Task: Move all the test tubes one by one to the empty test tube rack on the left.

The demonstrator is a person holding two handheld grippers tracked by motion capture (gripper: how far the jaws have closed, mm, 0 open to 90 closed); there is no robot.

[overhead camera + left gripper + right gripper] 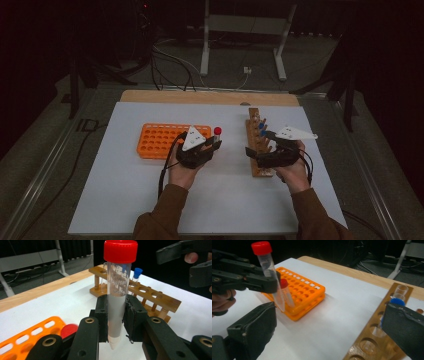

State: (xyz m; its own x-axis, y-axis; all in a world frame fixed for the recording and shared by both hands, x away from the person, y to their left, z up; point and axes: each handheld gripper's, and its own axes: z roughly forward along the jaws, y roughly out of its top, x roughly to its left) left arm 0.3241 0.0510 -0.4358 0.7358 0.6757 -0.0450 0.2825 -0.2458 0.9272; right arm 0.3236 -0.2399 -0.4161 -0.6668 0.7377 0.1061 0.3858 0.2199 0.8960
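Note:
My left gripper is shut on a clear tube with a red cap, held upright above the white mat. In the high view that tube sits just right of the orange rack. A second red-capped tube stands in the orange rack near its corner. My right gripper is open with nothing between its jaws, beside the wooden rack. From above, the right gripper hovers over the near part of the wooden rack. Blue-capped tubes stand in the wooden rack's far end.
A white mat covers the wooden table. Beyond the table's far edge are cables and a metal stand on the floor. Open mat lies between the two racks and in front of the hands.

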